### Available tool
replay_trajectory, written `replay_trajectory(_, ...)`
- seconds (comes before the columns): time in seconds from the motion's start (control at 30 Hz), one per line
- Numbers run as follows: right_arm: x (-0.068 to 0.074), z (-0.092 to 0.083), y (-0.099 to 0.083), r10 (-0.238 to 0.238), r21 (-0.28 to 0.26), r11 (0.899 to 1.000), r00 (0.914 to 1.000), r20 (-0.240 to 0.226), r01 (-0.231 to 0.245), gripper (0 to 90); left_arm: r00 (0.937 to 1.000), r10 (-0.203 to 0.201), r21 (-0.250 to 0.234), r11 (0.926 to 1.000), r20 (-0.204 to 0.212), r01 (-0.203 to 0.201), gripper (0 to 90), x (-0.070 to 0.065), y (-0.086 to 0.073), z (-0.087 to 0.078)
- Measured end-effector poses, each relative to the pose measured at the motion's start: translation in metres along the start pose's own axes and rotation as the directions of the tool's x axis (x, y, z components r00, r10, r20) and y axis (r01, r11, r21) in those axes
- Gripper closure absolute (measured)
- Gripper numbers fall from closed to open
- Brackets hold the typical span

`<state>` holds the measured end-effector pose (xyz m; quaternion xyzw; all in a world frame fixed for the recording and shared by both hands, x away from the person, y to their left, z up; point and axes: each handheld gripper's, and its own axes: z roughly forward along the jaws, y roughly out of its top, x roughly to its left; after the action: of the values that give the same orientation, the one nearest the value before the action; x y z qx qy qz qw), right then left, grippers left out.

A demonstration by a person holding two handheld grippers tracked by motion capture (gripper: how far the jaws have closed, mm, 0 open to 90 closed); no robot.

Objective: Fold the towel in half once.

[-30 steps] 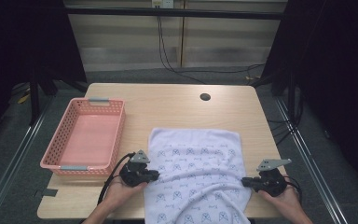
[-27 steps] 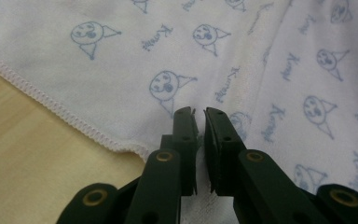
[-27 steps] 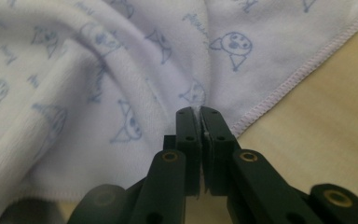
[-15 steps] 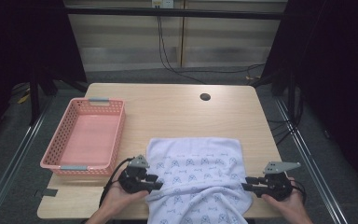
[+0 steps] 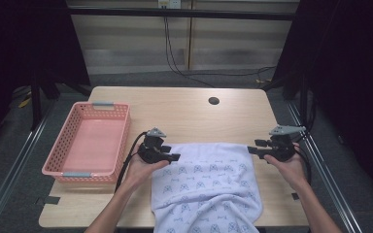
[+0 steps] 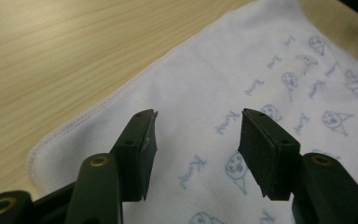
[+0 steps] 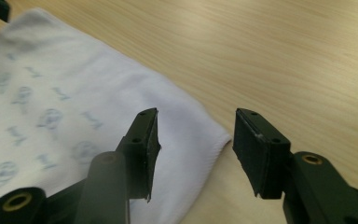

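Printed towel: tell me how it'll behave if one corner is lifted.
The printed towel would probably sag and trail: it lies limp, draping over the table edge. Likely light, since it looks thin. Its soft weave suggests the pads won't slip.

Two black grippers are seen beside the towel [image 5: 209,184]: the left gripper [image 5: 174,157] and right gripper [image 5: 250,149] are each topped by a grey three-cornered plate. Brass screws are set in ribbed-padded jaws. Black cables are trailed; forearms are bare.

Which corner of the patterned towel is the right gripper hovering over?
The far right corner of the towel. The right gripper has open jaws straddling it; the left gripper is at the far left corner.
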<state>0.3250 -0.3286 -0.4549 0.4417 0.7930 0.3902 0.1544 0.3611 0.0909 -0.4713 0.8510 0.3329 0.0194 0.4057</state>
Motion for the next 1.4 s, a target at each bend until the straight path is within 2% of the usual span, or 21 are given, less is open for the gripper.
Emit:
replay_trajectory(0.07, -0.007, 0.012, 0.001, -0.002, 0.025, 1.0, 0.9998, 0.018, 0.002, 50.4, 1.0, -0.009, 0.003, 1.0, -0.001, 0.009, 46.2, 0.002, -0.004, 0.002)
replay_trajectory(0.13, -0.012, 0.026, -0.001, 0.009, 0.046, 0.999, 0.9999, 0.005, -0.01, 50.1, 0.9999, -0.012, 0.002, 0.9999, -0.002, 0.012, 46.5, 0.004, -0.007, 0.001)
replay_trajectory(0.33, -0.01, 0.053, -0.005, 0.006, 0.067, 0.998, 0.9999, -0.011, -0.005, 49.0, 0.9991, -0.035, -0.036, 0.9988, -0.024, 0.034, 45.1, 0.013, -0.009, -0.002)
replay_trajectory(0.37, -0.01, 0.057, -0.006, 0.0, 0.073, 0.997, 1.0, -0.01, 0.001, 49.1, 0.9984, -0.04, -0.033, 0.9987, -0.04, 0.038, 44.9, 0.015, -0.009, -0.002)
replay_trajectory(0.4, -0.009, 0.06, -0.008, 0.004, 0.082, 0.997, 1.0, -0.009, -0.003, 49.6, 0.9976, -0.055, -0.027, 0.9982, -0.043, 0.054, 44.0, 0.016, -0.009, -0.002)
replay_trajectory(0.43, -0.008, 0.063, -0.009, 0.008, 0.086, 0.996, 0.9999, -0.011, -0.007, 54.2, 0.998, -0.048, -0.03, 0.9985, -0.041, 0.046, 42.9, 0.016, -0.009, -0.003)
replay_trajectory(0.47, -0.007, 0.063, -0.009, 0.006, 0.093, 0.996, 1.0, -0.007, -0.005, 59.4, 0.9982, -0.039, -0.028, 0.9989, -0.046, 0.038, 42.9, 0.016, -0.009, -0.004)
replay_trajectory(0.53, -0.006, 0.062, -0.01, 0.016, 0.085, 0.996, 0.9991, -0.039, -0.012, 75.1, 0.9977, -0.045, -0.032, 0.9986, -0.051, 0.043, 41.8, 0.017, -0.009, -0.004)
replay_trajectory(0.6, -0.007, 0.06, -0.01, 0.019, 0.084, 0.996, 0.9988, -0.045, -0.015, 82.4, 0.9965, -0.039, -0.022, 0.999, -0.074, 0.037, 40.8, 0.018, -0.01, -0.003)
replay_trajectory(0.63, -0.007, 0.058, -0.01, 0.024, 0.079, 0.997, 0.9988, -0.044, -0.02, 83.9, 0.9966, -0.042, -0.019, 0.999, -0.071, 0.041, 40.4, 0.019, -0.011, -0.002)
replay_trajectory(0.7, -0.009, 0.053, -0.01, 0.037, 0.059, 0.998, 0.9981, -0.049, -0.034, 84.5, 0.9938, -0.048, -0.018, 0.9988, -0.1, 0.047, 38.9, 0.021, -0.012, 0.001)
replay_trajectory(0.77, -0.011, 0.049, -0.011, 0.045, 0.057, 0.997, 0.9979, -0.046, -0.043, 84.6, 0.9928, -0.057, -0.02, 0.9983, -0.105, 0.055, 37.7, 0.024, -0.013, 0.004)
replay_trajectory(0.8, -0.012, 0.047, -0.011, 0.044, 0.05, 0.998, 0.9982, -0.042, -0.042, 84.6, 0.9904, -0.066, -0.036, 0.9974, -0.121, 0.063, 37.7, 0.025, -0.013, 0.005)
replay_trajectory(0.87, -0.014, 0.044, -0.013, 0.056, 0.043, 0.998, 0.9976, -0.04, -0.054, 84.6, 0.9897, -0.078, -0.041, 0.9964, -0.12, 0.074, 37.6, 0.03, -0.013, 0.007)
replay_trajectory(0.93, -0.015, 0.042, -0.014, 0.066, 0.038, 0.997, 0.9966, -0.048, -0.065, 84.5, 0.9864, -0.084, -0.036, 0.9962, -0.141, 0.079, 37.4, 0.033, -0.015, 0.007)
replay_trajectory(0.97, -0.016, 0.043, -0.015, 0.058, 0.037, 0.998, 0.9972, -0.046, -0.057, 84.4, 0.9855, -0.102, -0.044, 0.9943, -0.135, 0.097, 36.6, 0.035, -0.015, 0.008)
replay_trajectory(1.03, -0.016, 0.043, -0.015, 0.06, 0.041, 0.997, 0.9971, -0.047, -0.059, 84.4, 0.9809, -0.104, -0.037, 0.9944, -0.165, 0.099, 36.5, 0.04, -0.017, 0.009)
replay_trajectory(1.1, -0.016, 0.044, -0.015, 0.057, 0.038, 0.998, 0.9971, -0.05, -0.055, 84.4, 0.9809, -0.122, -0.042, 0.9923, -0.152, 0.116, 37.1, 0.043, -0.018, 0.01)
replay_trajectory(1.2, -0.015, 0.044, -0.015, 0.066, 0.044, 0.997, 0.9965, -0.052, -0.064, 84.2, 0.9827, -0.104, -0.035, 0.9944, -0.153, 0.1, 40.6, 0.045, -0.019, 0.012)
replay_trajectory(1.33, -0.014, 0.044, -0.015, 0.065, 0.041, 0.997, 0.996, -0.062, -0.062, 84.2, 0.9858, -0.074, -0.026, 0.9971, -0.15, 0.071, 50.7, 0.041, -0.017, 0.014)
replay_trajectory(1.4, -0.013, 0.044, -0.015, 0.059, 0.041, 0.998, 0.9957, -0.072, -0.056, 84.2, 0.9897, -0.066, -0.012, 0.9978, -0.127, 0.065, 61.7, 0.042, -0.015, 0.015)
